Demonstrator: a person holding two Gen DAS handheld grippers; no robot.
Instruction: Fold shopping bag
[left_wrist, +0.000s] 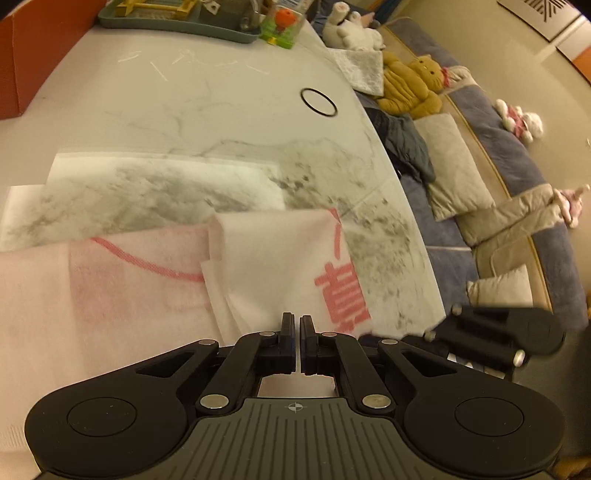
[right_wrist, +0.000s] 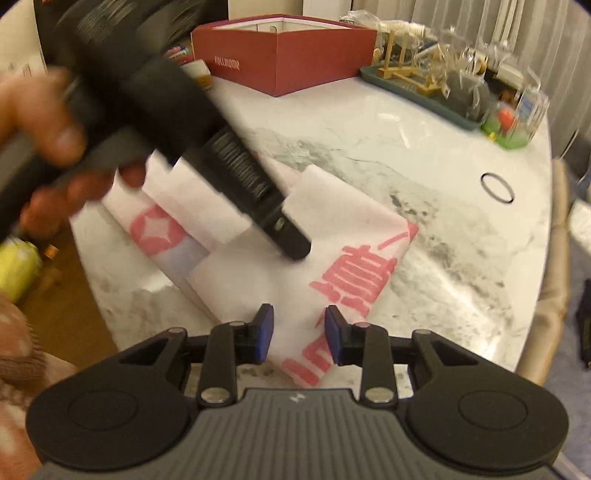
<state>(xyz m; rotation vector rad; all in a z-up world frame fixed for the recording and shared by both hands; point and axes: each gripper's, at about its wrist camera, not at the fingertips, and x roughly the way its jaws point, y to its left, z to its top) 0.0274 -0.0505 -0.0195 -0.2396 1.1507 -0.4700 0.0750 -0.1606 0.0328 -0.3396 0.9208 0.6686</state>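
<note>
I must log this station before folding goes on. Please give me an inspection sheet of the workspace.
Surface: marble table, round edge.
Job's things: bag, white with red print, partly folded, flat.
Clutter: red box, tray of items, black ring, white sheet.
Grippers: left gripper shut over the bag, grip unclear; right gripper open above it.
Cables: nothing seen.
Surroundings: sofa with plush toys.

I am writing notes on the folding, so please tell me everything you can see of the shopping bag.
The shopping bag is white, thin, non-woven-looking fabric with pink printed characters and a pink emblem. It lies flat on the marble table, already folded into overlapping layers, one corner pointing toward the black ring. The left gripper, shut, is at its top layer; the right gripper is open over its near edge.
</note>
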